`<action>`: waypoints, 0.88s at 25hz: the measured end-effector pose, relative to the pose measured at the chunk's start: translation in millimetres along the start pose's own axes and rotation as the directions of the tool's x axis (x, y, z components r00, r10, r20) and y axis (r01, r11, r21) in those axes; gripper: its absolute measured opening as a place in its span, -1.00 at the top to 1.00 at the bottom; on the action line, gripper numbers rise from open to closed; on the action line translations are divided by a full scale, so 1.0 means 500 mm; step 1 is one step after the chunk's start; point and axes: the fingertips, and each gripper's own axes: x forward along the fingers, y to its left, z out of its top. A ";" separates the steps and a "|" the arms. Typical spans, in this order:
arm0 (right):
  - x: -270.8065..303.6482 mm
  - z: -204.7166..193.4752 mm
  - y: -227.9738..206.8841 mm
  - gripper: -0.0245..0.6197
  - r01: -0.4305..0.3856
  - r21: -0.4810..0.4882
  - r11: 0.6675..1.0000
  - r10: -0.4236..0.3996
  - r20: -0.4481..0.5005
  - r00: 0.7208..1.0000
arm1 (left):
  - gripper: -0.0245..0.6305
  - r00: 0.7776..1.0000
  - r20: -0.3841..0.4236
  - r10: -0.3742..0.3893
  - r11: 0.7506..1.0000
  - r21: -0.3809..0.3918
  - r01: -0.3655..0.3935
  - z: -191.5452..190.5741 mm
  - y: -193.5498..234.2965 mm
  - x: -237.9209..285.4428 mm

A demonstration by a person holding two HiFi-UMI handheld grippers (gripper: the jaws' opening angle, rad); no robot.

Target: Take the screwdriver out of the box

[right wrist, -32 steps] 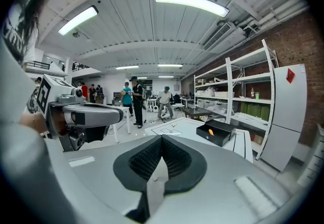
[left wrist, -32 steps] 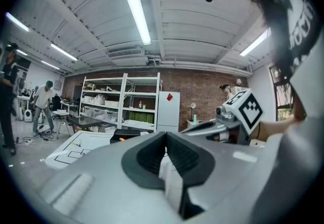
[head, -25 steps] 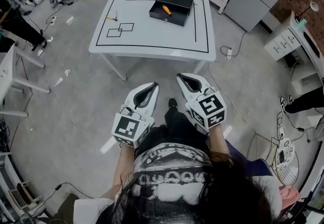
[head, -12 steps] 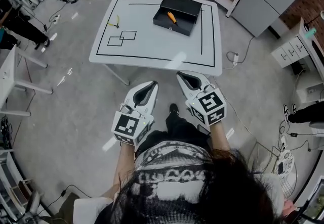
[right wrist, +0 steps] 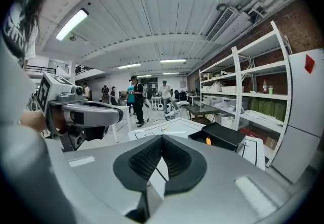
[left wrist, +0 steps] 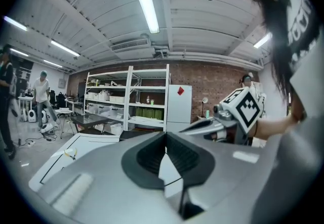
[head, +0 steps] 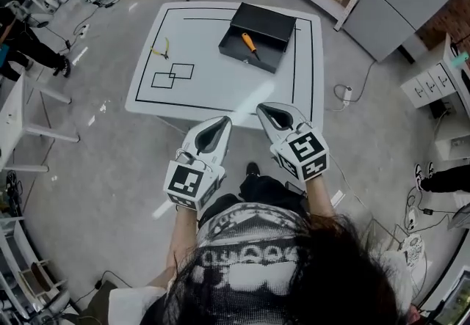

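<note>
From the head view, a white surface (head: pixel 213 89) marked with black lines stands ahead of the person. A black box (head: pixel 266 23) lies open on its far right part, and the orange-handled screwdriver (head: pixel 250 43) lies inside it. A small yellow tool (head: pixel 161 50) lies near the surface's left edge. The left gripper (head: pixel 223 122) and right gripper (head: pixel 261 108) are side by side over the near edge, well apart from the box.

In the left gripper view, its fingers (left wrist: pixel 147 156) meet at the tips and hold nothing. The right gripper shows just to the right.

In the right gripper view, its fingers (right wrist: pixel 144 161) are likewise closed tip to tip and empty. The box, with the orange handle showing in it, sits beyond them to the right.
</note>
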 end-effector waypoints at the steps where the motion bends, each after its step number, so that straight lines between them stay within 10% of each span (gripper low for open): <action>1: 0.007 0.001 -0.013 0.93 -0.002 0.002 1.000 0.002 0.000 1.000 | 0.93 1.000 -0.002 0.003 1.000 0.001 -0.003 0.002 0.005 0.013; 22: 0.129 -0.013 -0.141 0.93 -0.106 0.020 0.994 0.107 -0.029 0.994 | 0.93 0.995 -0.048 0.084 0.996 -0.014 -0.085 0.004 0.078 0.159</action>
